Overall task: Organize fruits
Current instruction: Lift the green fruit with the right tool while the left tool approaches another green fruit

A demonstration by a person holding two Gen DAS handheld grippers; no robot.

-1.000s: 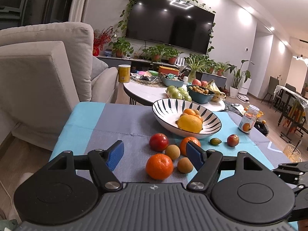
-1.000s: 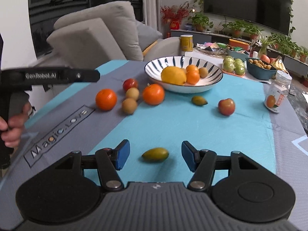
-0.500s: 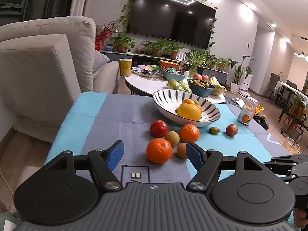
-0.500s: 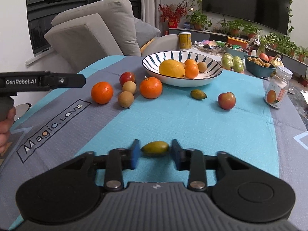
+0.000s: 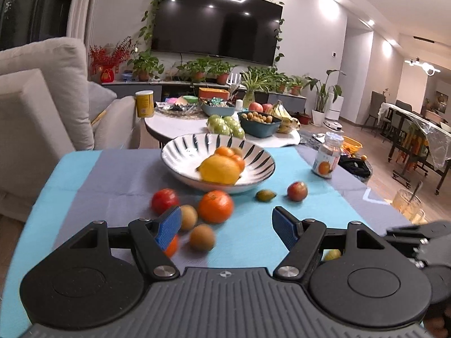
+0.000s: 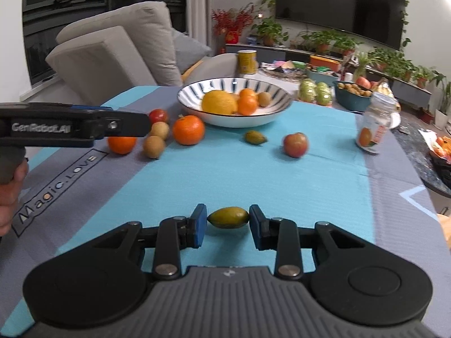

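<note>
Right gripper [image 6: 228,226] fingers [image 6: 199,226] clenched on a small green-yellow oval fruit [image 6: 228,217], one blue pad touching each end; fruit sits low over the teal mat [image 6: 253,174], can't tell if it's lifted off or resting. Left gripper [image 5: 227,224] fingers [image 5: 169,224] spread wide, gripping nothing, hovering over the loose fruit cluster near the mat's left side. Striped bowl [image 6: 197,93] at the far end of the counter holds a big lemon [image 6: 220,102], two small oranges [image 6: 247,104] and a brown round fruit [image 6: 264,98]. Loose on the mat in front of the bowl: orange [image 6: 188,129] just beside the bowl rim, red tomato-like fruit [image 6: 158,116], two tan round fruits [image 6: 154,146] close together, another orange [image 6: 121,144] partly hidden behind the left gripper's arm. Second small green oval fruit [image 6: 255,137] lies right of that orange, and a red-yellow apple [image 6: 295,144] sits further right, apart from it. Jar with an orange label [image 6: 376,124] stands upright near the mat's right edge. Left view is motion-blurred on the near fruits. Beyond the counter: white round table [image 5: 174,125] with green fruit, a dark bowl of nuts, bananas.
</note>
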